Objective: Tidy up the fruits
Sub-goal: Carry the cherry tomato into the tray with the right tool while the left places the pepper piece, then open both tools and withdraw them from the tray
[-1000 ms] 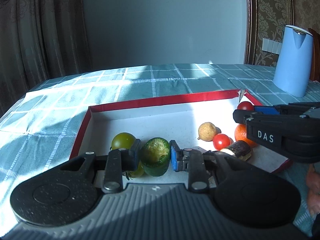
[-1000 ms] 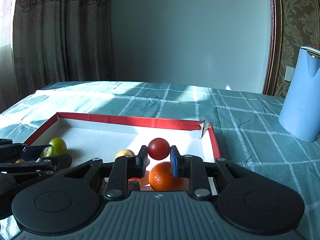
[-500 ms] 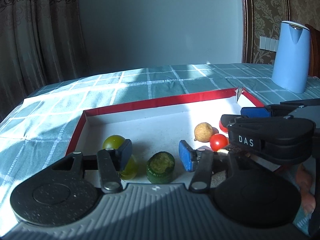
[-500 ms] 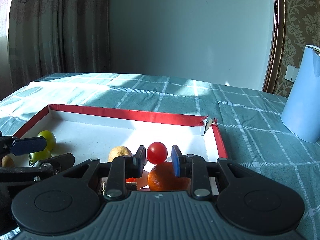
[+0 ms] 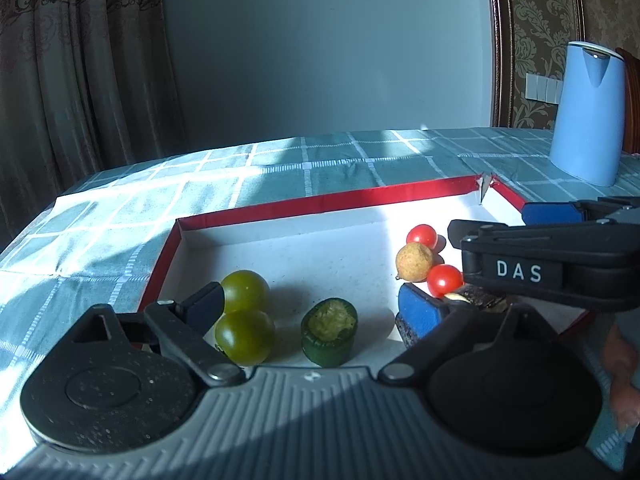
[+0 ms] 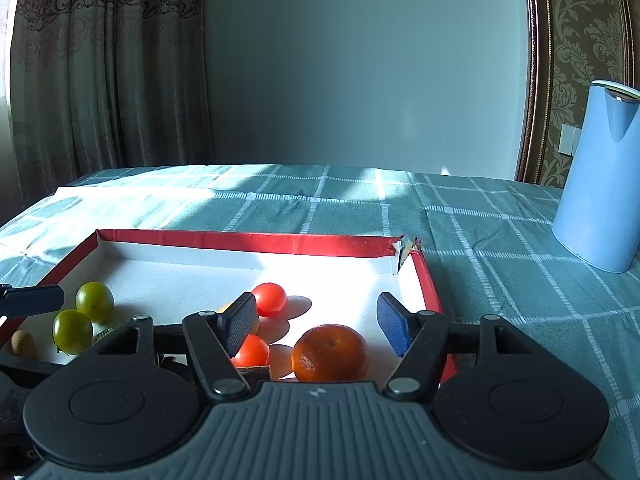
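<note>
The left gripper [image 5: 310, 308] points forward and slightly downward; its jaws have just been opening and now stand wide apart, with nothing pressed between the blue pads; a cut green piece sits in the gap, clear of both pads. The right gripper [image 6: 316, 324] is tilted the same way; its jaws have also just been opening, and stand parted without gripping anything; an orange lies low in the gap, touching neither pad. In the left wrist view the right gripper [image 5: 548, 248] shows side-on, just to the right of the left jaws, its fingers reaching leftward; part of a hand [image 5: 622, 376] appears at the right edge, below that gripper.
</note>
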`<state>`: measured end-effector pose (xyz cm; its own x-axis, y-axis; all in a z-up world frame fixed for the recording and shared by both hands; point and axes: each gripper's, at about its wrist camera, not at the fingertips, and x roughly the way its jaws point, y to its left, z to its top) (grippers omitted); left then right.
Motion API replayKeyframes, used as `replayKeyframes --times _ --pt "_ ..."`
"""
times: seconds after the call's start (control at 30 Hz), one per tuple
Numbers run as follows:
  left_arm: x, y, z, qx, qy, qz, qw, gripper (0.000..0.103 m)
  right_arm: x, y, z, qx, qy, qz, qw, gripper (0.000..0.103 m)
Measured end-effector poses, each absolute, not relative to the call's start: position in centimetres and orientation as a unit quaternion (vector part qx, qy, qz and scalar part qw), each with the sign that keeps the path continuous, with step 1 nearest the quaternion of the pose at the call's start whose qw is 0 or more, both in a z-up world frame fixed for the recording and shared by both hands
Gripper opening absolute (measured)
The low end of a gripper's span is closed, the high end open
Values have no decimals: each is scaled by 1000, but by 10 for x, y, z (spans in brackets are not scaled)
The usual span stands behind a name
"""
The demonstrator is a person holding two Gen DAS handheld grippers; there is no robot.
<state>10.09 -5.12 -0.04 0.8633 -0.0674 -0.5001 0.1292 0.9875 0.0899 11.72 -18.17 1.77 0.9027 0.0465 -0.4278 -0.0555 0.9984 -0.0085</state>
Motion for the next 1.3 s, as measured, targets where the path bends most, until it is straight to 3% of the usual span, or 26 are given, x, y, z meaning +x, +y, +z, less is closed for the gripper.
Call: replayKeyframes --times 0.33,0.73,1.3 --pt "64 -36 8 43 221 -43 973 103 70 -209 26 43 203 18 978 80" --pt "26 -21 1 13 228 -53 972 103 21 -206 10 51 224 62 971 81" --pt "22 -25 -1 27 225 -42 973 103 19 -199 -2 34 255 69 964 81"
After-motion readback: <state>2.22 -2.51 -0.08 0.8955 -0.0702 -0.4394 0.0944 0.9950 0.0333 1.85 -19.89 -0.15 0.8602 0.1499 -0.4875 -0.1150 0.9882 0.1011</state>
